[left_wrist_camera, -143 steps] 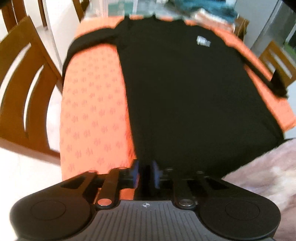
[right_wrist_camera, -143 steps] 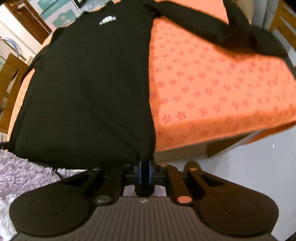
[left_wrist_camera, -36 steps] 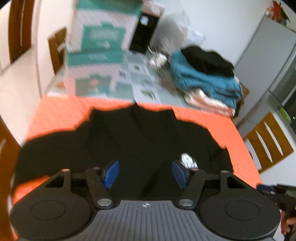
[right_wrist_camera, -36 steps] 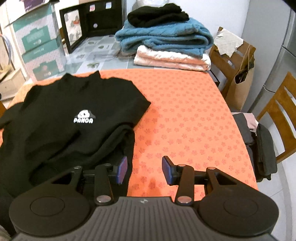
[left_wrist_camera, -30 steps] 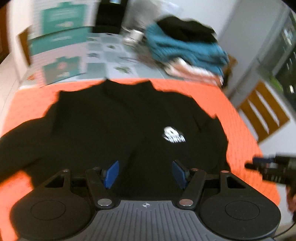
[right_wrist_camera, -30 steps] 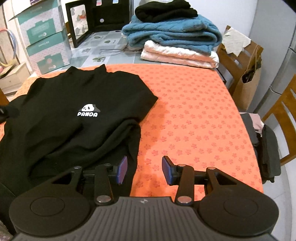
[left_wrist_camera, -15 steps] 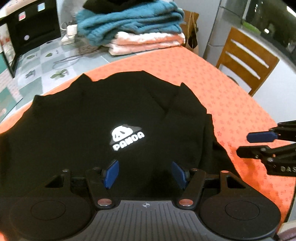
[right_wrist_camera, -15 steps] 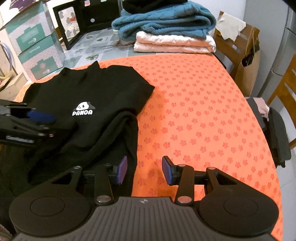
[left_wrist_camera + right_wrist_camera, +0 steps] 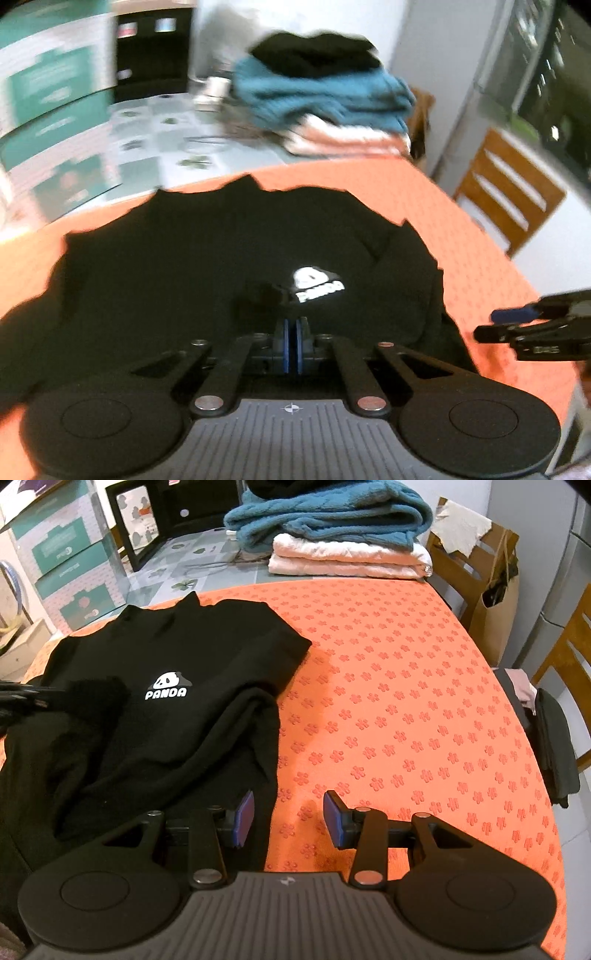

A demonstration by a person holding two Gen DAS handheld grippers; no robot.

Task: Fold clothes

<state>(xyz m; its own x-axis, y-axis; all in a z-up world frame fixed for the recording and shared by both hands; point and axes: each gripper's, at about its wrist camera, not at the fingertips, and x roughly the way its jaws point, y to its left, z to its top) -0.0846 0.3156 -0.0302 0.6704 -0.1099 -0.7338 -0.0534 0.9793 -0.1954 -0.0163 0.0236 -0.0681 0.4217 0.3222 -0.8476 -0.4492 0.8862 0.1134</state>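
A black sweater with a white panda logo lies on the orange tablecloth, its right sleeve folded in over the body. My left gripper hovers over the chest; its jaws are closing, the blue pads nearly together on a bunched bit of black sleeve. From the right wrist view that left gripper enters at the left edge with the sleeve end lifted at its tip. My right gripper stands open and empty over the sweater's right edge, and the left wrist view shows the right gripper too.
A stack of folded clothes, teal over white, sits at the table's far end. Wooden chairs stand on the right, one draped with dark garments. A paper bag and teal boxes stand beyond.
The left gripper's jaws went from wide open to closed, with black sleeve fabric now bunched at their tip. The right gripper stayed open and in place.
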